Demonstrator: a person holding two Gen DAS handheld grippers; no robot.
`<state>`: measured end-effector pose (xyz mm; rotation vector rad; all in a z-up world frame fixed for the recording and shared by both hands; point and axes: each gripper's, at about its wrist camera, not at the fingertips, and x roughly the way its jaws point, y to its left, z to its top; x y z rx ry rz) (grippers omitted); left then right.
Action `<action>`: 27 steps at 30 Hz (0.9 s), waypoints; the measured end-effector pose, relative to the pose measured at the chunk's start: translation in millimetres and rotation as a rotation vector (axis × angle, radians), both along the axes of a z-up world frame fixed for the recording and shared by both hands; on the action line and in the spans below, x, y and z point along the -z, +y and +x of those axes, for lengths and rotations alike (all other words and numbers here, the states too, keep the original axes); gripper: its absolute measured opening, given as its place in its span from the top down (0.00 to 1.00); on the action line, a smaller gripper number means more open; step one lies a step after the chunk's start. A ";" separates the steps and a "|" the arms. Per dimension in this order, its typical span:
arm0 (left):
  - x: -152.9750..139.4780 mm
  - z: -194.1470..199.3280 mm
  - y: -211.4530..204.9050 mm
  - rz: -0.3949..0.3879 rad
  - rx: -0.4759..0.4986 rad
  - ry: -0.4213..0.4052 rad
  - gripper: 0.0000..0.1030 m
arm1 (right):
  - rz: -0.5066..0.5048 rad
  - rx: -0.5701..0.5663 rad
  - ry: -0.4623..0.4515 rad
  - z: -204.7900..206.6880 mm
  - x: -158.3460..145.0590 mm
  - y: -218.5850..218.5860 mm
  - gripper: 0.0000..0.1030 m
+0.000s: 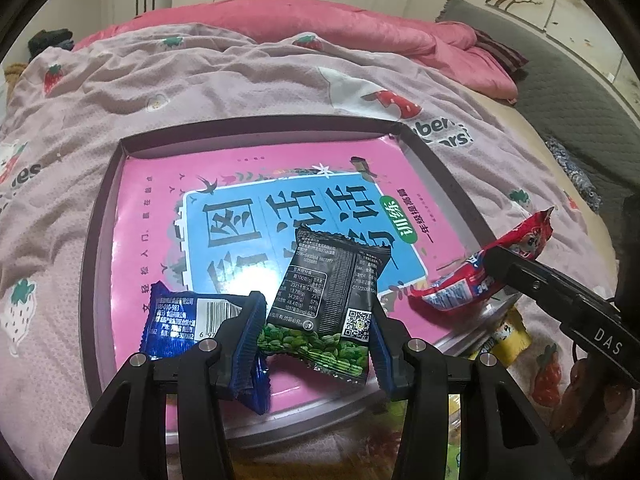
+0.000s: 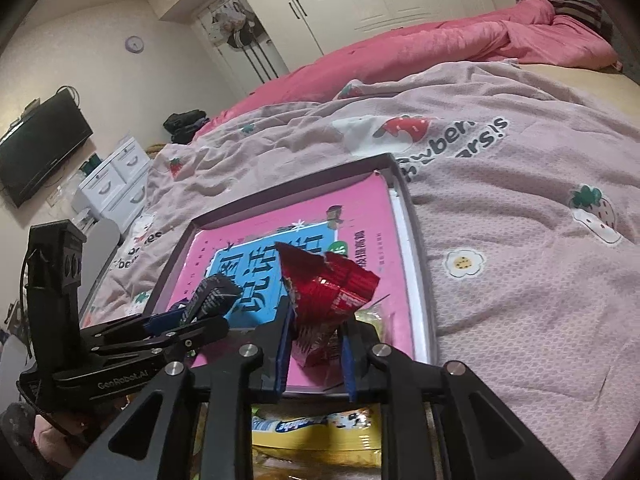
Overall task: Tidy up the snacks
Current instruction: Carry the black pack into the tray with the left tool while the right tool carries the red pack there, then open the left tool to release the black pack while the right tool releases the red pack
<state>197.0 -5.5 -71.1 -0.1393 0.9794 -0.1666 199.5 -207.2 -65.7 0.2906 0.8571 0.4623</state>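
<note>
A dark-rimmed tray (image 1: 100,240) lies on the bed with a pink book (image 1: 248,168) lining its bottom. My left gripper (image 1: 318,344) is shut on a black and green pea snack packet (image 1: 328,292), gripped by its sides and standing tilted over the book. A blue snack packet (image 1: 176,320) lies just left of the left finger. My right gripper (image 2: 316,344) pinches a red snack packet (image 2: 328,292) at its near end, above the tray's near right corner. In the left wrist view the red snack packet (image 1: 472,280) reaches over the tray's right rim, with the right gripper (image 1: 500,268) behind it.
A yellow snack packet (image 2: 320,428) lies on the bed just outside the tray's near edge, under my right gripper. The pink strawberry-print blanket (image 2: 520,240) spreads around the tray. A rumpled pink quilt (image 1: 320,24) lies at the far side, before white wardrobes.
</note>
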 end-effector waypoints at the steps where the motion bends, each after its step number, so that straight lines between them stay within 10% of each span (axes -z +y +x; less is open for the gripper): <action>1: 0.2 0.7 0.2 0.002 -0.001 0.000 0.50 | -0.003 0.005 0.000 0.3 0.1 -1.0 0.77; 27: -0.2 3.3 2.8 -0.019 -0.014 0.011 0.50 | -0.054 0.156 -0.006 5.9 -0.6 -27.8 0.55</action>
